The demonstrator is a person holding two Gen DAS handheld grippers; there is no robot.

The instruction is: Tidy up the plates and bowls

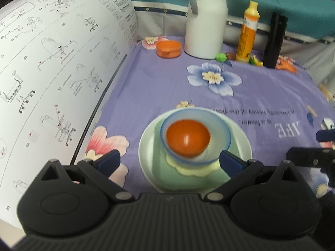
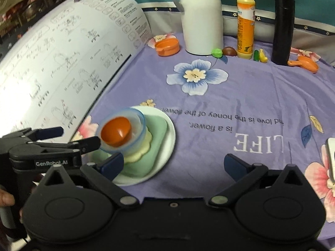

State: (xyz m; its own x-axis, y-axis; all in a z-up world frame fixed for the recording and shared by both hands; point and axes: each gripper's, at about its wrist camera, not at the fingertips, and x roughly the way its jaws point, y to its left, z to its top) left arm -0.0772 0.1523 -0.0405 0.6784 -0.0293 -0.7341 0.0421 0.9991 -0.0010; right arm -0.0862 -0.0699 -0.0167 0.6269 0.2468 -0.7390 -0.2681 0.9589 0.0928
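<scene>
A stack stands on the purple floral cloth. From the bottom it is a white round plate (image 1: 144, 144) (image 2: 170, 138), a green square plate (image 1: 161, 173) (image 2: 159, 129), a yellow flower-shaped plate (image 1: 188, 171) (image 2: 146, 144), a clear blue bowl (image 1: 223, 129) (image 2: 139, 117) and an orange bowl (image 1: 187, 138) (image 2: 116, 131) nested inside it. The bowls look blurred. My left gripper (image 1: 169, 160) (image 2: 79, 135) is open, its fingers either side of the stack's near edge, with one tip close against the blue bowl. My right gripper (image 2: 173, 163) (image 1: 309, 145) hangs open and empty just right of the stack.
A large curved instruction sheet (image 1: 52, 73) rises along the left. At the back stand a small orange bowl (image 2: 167, 46), a white jug (image 2: 202, 18), a yellow bottle (image 2: 245, 23), a black flask (image 2: 282, 29), toy fruit (image 2: 216, 52) and an orange scoop (image 2: 305, 63). A hand (image 2: 6, 200) holds the left gripper's handle.
</scene>
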